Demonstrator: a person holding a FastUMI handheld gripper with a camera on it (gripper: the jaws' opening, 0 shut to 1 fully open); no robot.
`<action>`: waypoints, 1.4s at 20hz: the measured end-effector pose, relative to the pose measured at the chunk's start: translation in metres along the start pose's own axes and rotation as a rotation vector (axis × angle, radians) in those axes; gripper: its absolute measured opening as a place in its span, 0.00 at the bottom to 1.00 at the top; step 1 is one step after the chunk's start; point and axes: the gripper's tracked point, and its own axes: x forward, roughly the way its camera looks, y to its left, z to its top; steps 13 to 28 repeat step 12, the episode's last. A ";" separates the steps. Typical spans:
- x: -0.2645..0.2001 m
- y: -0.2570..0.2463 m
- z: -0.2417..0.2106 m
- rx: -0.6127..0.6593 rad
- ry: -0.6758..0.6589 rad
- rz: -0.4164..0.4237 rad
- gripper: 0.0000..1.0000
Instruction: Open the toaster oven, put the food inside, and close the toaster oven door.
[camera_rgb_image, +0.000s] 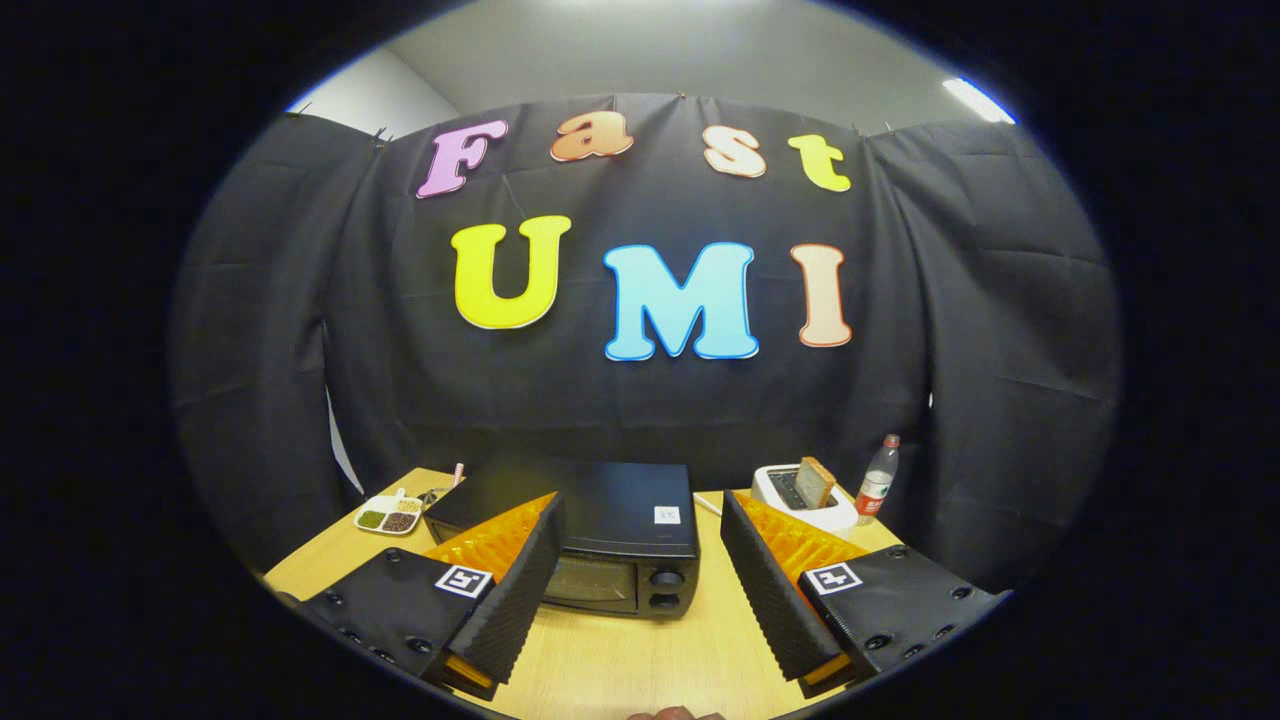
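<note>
The toaster oven (610, 545) sits on the wooden worktop (640, 660), just ahead of the gripper (640, 590) and partly behind its left finger, with its door shut. That fits 2 stages — food yet to go in, or already shut inside; the dim glass does not settle which. The gripper is spread wide and holds nothing. Any pull on the door would go best with the fingers level at its top edge and the swing following the hinge — a judgement only. The oven is a black box with a flat top, a dark window and 2 knobs stacked on its right. Beyond it stand a white toaster (800, 497) with a bread slice (814, 482), a bottle (876, 480) and a divided dish (390, 515).
</note>
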 end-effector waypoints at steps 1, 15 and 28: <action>-0.007 -0.009 -0.004 0.000 0.004 -0.013 0.98; -0.024 -0.038 -0.019 0.054 0.045 -0.073 0.98; -0.024 -0.038 -0.019 0.054 0.045 -0.073 0.98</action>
